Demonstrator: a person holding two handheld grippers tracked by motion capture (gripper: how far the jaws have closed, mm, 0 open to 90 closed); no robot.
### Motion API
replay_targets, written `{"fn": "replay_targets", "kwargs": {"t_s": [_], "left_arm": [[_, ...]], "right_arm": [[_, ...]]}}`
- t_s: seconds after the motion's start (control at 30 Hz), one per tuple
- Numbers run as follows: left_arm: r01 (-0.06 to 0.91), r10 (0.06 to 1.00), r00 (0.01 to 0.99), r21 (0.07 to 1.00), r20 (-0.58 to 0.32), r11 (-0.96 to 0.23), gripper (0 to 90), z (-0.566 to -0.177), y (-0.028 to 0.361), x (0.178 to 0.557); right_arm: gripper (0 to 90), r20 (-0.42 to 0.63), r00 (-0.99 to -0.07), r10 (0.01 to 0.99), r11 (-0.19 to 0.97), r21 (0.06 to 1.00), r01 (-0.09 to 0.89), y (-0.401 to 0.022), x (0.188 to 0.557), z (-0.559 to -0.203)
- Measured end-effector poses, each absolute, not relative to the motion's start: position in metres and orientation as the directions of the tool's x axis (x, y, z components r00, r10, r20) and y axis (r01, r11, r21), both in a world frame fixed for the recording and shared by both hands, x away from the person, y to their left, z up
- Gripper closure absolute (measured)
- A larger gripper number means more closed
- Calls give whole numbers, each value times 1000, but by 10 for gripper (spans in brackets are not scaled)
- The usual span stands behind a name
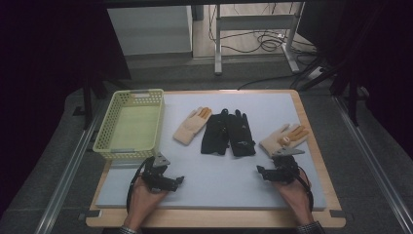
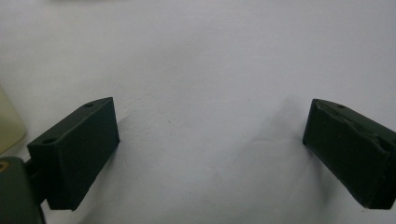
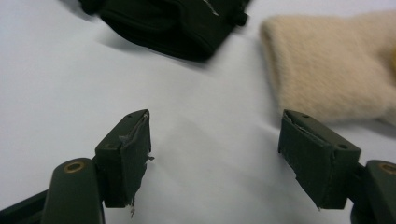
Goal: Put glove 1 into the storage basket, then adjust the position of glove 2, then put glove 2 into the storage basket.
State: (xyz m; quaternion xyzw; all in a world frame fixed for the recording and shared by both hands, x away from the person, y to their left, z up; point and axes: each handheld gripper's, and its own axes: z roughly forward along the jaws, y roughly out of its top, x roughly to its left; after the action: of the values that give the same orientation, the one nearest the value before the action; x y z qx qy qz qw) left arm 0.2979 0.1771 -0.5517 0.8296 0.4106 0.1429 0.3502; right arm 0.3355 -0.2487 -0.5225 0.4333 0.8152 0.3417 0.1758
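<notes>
Two black gloves (image 1: pixel 229 132) lie side by side mid-table on the pale mat (image 1: pixel 214 185). A beige glove with orange fingertips (image 1: pixel 193 125) lies to their left, and a second beige glove (image 1: pixel 283 139) to their right. My left gripper (image 1: pixel 178 181) rests open on the mat at the front left, with bare mat between its jaws (image 2: pixel 210 140). My right gripper (image 1: pixel 259 170) stands open at the front right, just in front of the right beige glove (image 3: pixel 331 74), with a black glove's cuff (image 3: pixel 173 23) ahead to its left.
A pale yellow lattice basket (image 1: pixel 130 124) stands empty at the mat's left edge. The mat lies on a wooden board (image 1: pixel 316 146). Beyond the table are a desk frame (image 1: pixel 253 34) and floor cables (image 1: pixel 268 44).
</notes>
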Motion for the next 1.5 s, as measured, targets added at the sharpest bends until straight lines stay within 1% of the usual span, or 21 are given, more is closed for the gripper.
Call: {"fn": "replay_targets", "kwargs": {"t_s": [0.13,0.2,0.43,0.67,1.0,1.37,1.5], "left_arm": [[581,782,621,699,-51,-416,36,-552,177,298],[581,782,621,699,-51,-416,36,-552,177,298],[581,783,620,700,-51,-415,36,-552,177,298],[581,783,620,700,-50,-415,37,-552,177,298],[581,783,620,701,-50,-414,37,-552,177,298],[579,782,621,701,-48,-417,37,-552,177,298],[579,782,622,701,-48,-417,37,-552,177,298]], "right_arm": [[252,21,-576,817,390,716,579,-244,333,-516],[251,42,-597,801,383,731,565,-238,333,-510],[251,24,-649,761,417,748,517,-218,345,-503],[251,-4,-685,729,452,755,476,-194,361,-503],[251,12,-718,695,473,746,470,-159,381,-504],[252,22,-717,697,476,734,485,-128,406,-506],[284,10,-720,693,486,732,478,-116,417,-507]]}}
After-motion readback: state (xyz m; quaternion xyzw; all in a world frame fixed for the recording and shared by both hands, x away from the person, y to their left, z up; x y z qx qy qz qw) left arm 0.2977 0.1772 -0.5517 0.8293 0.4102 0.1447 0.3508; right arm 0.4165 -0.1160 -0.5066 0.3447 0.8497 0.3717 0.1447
